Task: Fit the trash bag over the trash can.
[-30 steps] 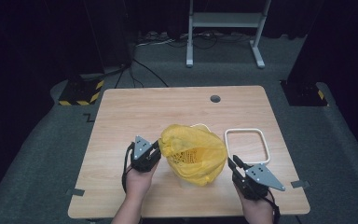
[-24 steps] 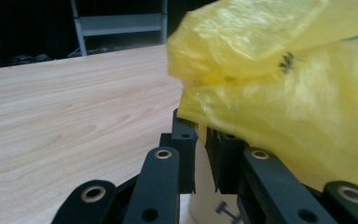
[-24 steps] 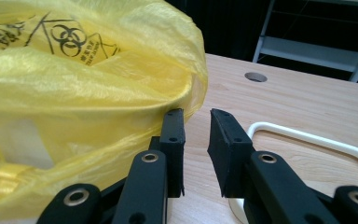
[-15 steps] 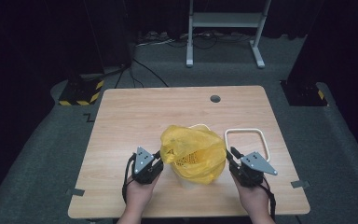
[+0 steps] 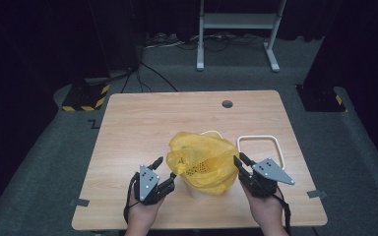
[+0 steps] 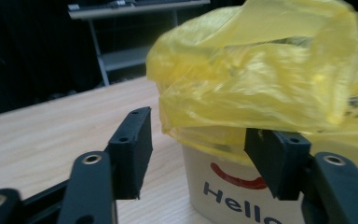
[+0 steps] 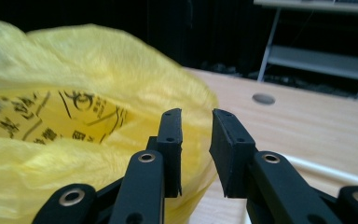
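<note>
nearest me, my two hands came up from the bottom edge of the high view, each carrying a tool. the left tool (image 5: 163, 172) sat low on the bench (image 5: 142, 123), just left of the yellow bag (image 5: 202, 160). its jaws had just been opening, and in the left gripper view they stood released, well apart, with bare wood and the side of the white tub (image 6: 223, 186) showing between them. nothing was pinched there. one pad (image 6: 275, 158) lay right under the hanging edge of the bag; i could not tell whether it touched the plastic.

the right tool (image 5: 240, 166) was on the other side of the bag, tips against its right flank. in the right gripper view its jaws stood only a narrow gap apart, and that gap looked empty, with the bench visible through it. the left-hand pad (image 7: 170, 140) lay close against the yellow film; i could not tell whether any film was caught, so i read that tool as nearly closed but holding nothing.

between the two tools, the bag was draped loosely over the white tub, which stood upright near the front middle of the bench, dark print and a red curve on its wall. black printing showed on the bag.

just beyond the right tool, a white square lid (image 5: 258, 147) lay flat, beside the bag.

farther back, a round hole (image 5: 227, 103) sat in the bench top. behind the bench, a grey metal stand (image 5: 236, 29) stood on the dark floor.
</note>
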